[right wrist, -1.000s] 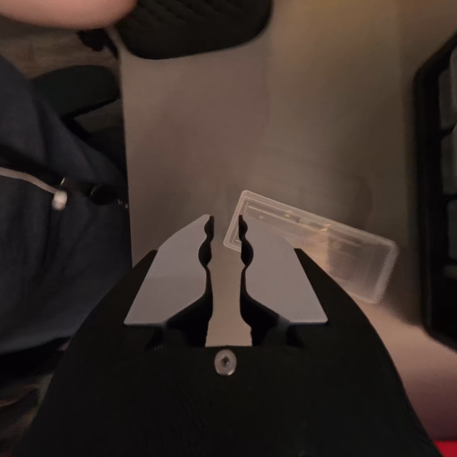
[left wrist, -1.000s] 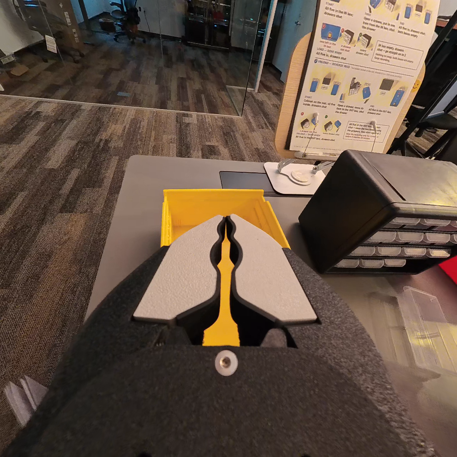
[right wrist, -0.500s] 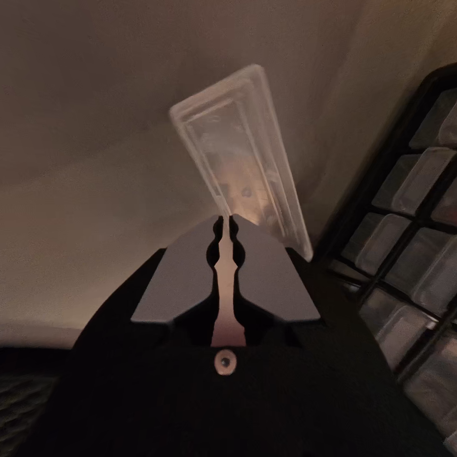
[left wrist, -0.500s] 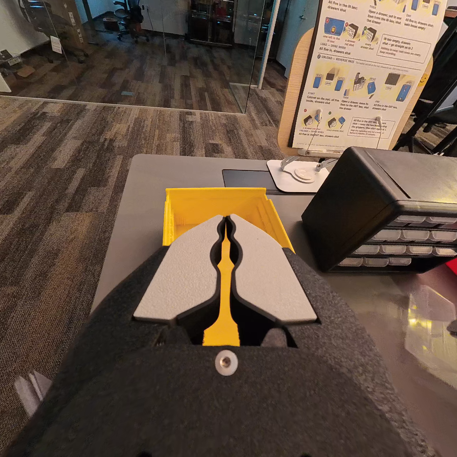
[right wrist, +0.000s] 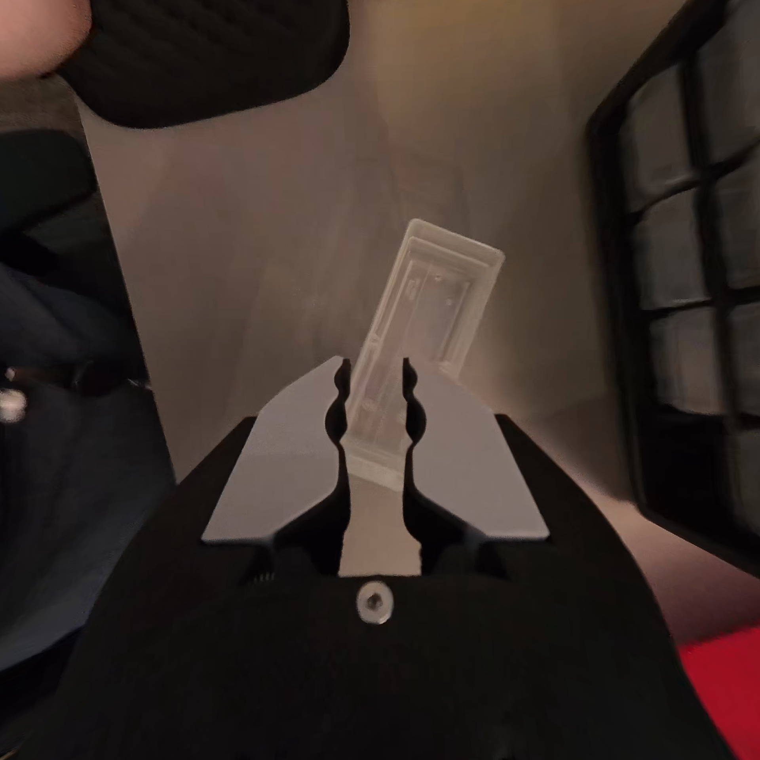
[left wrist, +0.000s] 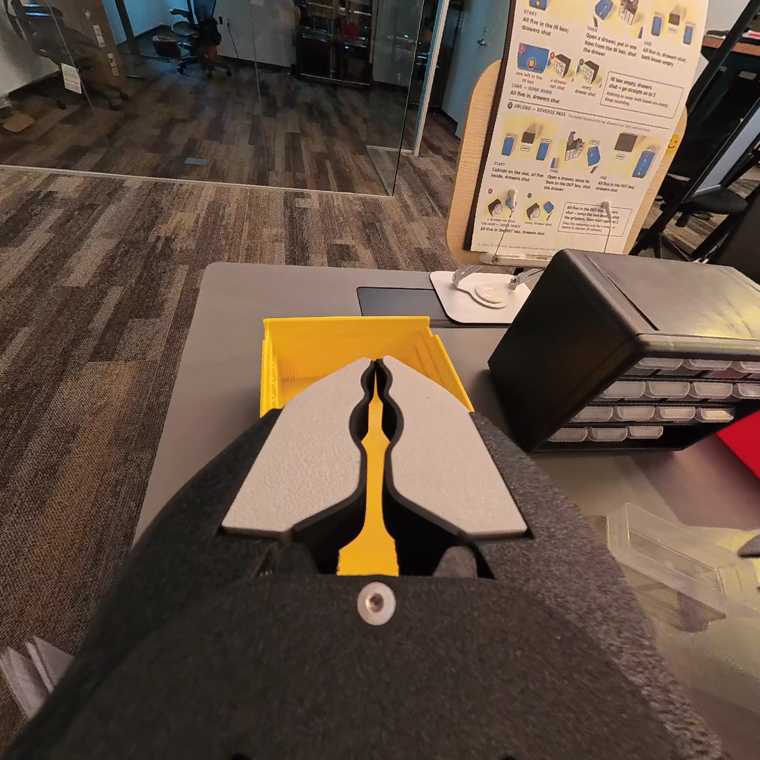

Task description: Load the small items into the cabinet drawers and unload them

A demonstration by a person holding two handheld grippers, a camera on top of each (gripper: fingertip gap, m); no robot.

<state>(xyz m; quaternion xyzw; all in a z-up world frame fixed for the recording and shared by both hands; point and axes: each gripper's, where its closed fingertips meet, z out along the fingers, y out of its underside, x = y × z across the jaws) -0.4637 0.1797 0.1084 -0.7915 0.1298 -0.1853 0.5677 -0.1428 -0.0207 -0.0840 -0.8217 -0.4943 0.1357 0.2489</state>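
My right tool points down at a clear plastic drawer that lies out of the cabinet on the grey desk. Its jaws stand parted, released, holding nothing, and the drawer's near end sits between my fingertips without being pinched. The picture is blurred, so I cannot be sure whether either pad touches the plastic.

I judge the drawer to be light, stiff and thin-walled, with smooth, slippery sides. It should slide or twist easily on the desk. The best hold looks to be across the short near end wall, squeezed gently so the thin plastic neither flexes nor cracks. I see nothing inside it, though small clear contents would be hard to make out.

To the right of this tool stands the black cabinet, its grid of translucent drawers facing the desk. Their contents are unreadable.

My left tool is clenched with nothing in it, tips together, hovering over a yellow bin. What I can see of the bin's inside is bare. Right of that tool the cabinet shows again, with a red bin past its lower corner.
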